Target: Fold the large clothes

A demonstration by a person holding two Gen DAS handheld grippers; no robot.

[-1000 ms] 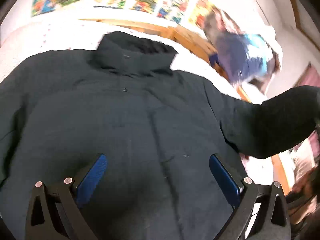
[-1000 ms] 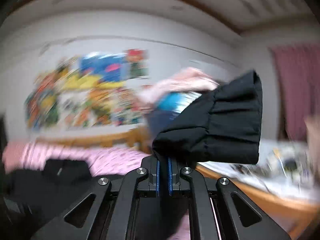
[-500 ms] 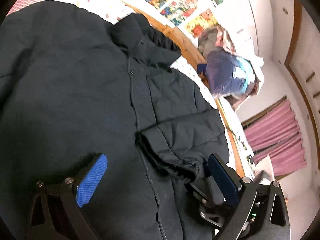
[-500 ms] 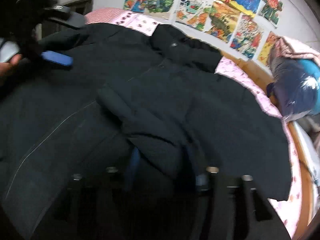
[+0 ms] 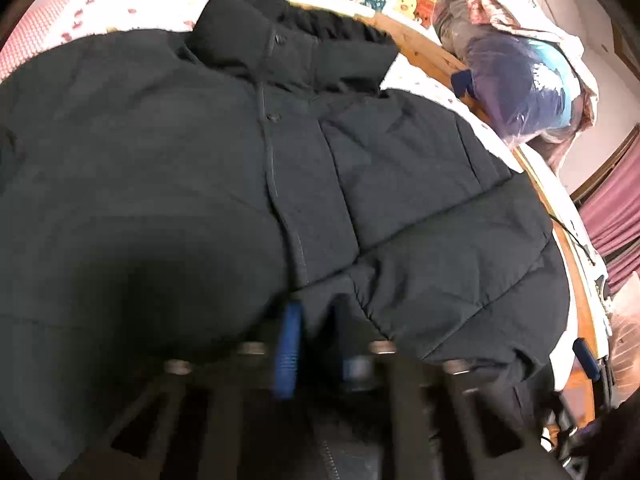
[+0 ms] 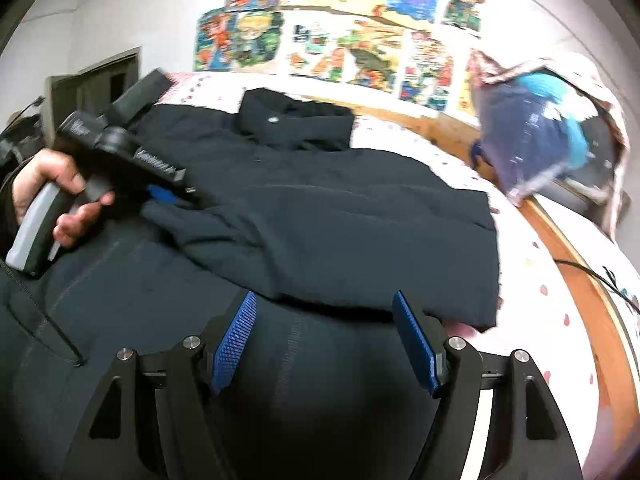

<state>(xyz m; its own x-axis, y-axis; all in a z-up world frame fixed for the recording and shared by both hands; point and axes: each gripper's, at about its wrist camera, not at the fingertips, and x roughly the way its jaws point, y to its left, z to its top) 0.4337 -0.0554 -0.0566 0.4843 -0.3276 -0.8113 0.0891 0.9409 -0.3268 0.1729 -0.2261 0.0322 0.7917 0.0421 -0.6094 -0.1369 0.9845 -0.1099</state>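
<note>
The left tool [image 5: 316, 344] is blurred in its own view, its blue pads close together over a fold of the jacket [image 5: 160, 168]; the cuff of the folded sleeve [image 6: 320, 240] seems pinched between them, though the blur keeps that from being certain. From the right wrist view the left tool [image 6: 168, 196] sits at the sleeve's end, its tips mostly hidden by its own black body. The hand [image 6: 52, 192] gripping its grey handle is cut off at the wrist by the frame edge. A white label on that tool's body is too smeared to read.

The right tool [image 6: 324, 340] is spread wide, its ribbed blue pads [image 6: 234, 342] apart above the jacket's lower body, touching nothing that can be seen.

The jacket is dark, quilted and puffy, lying face up on the bed [image 6: 540, 300], collar toward the posters [image 6: 340, 40]. One sleeve is folded across its chest. A stitched placket with snap buttons runs down its middle. The bed has a white sheet with small pink spots and a curved wooden rim. Beside the collar, on the rim, sits a bundle [image 6: 540, 132] of navy and turquoise cloth in clear plastic. The posters are cartoon prints; their lettering cannot be made out. Pink curtains [image 5: 616, 216] show at the edge of the left wrist view.
</note>
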